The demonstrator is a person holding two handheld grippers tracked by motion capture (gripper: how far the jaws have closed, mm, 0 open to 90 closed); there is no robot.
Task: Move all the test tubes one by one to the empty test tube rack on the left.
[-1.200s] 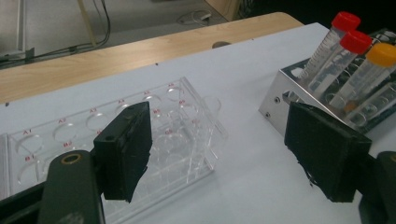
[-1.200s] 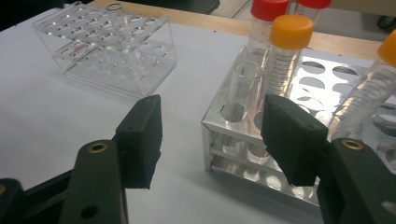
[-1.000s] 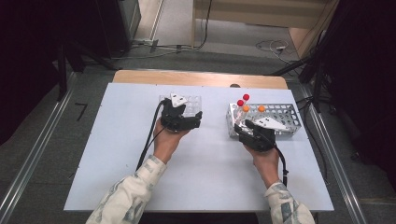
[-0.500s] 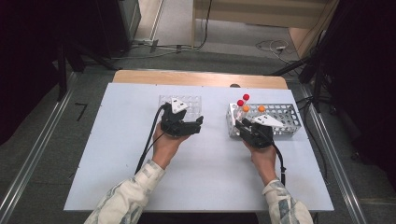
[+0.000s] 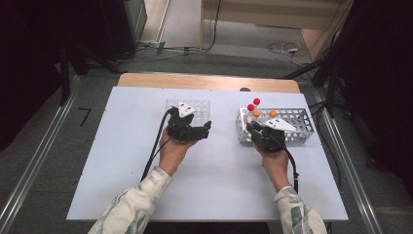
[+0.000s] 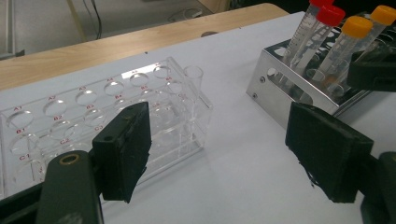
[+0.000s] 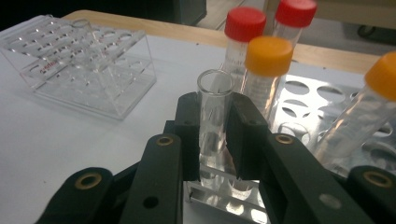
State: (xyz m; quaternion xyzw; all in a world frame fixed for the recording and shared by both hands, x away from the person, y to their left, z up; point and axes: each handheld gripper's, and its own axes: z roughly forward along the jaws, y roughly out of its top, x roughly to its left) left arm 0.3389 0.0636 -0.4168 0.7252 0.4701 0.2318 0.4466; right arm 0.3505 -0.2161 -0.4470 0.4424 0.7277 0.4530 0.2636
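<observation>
The right gripper (image 7: 215, 140) was held level at the metal rack (image 7: 299, 100), its jaws just closed on an uncapped glass tube (image 7: 214, 119); the left gripper (image 6: 219, 149) was kept wide above the bench (image 6: 233, 177).

- Clear plastic rack (image 6: 100, 109): small red well labels beside its holes, reading A1, A2, B1, B2, C1, C2 at the near left; farther ones too blurred.

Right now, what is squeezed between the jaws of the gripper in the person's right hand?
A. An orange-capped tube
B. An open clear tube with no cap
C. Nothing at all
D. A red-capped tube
B: in the right gripper view the right gripper has just closed its jaws on the uncapped clear tube, which stands in the metal rack in front of the capped ones.
</observation>
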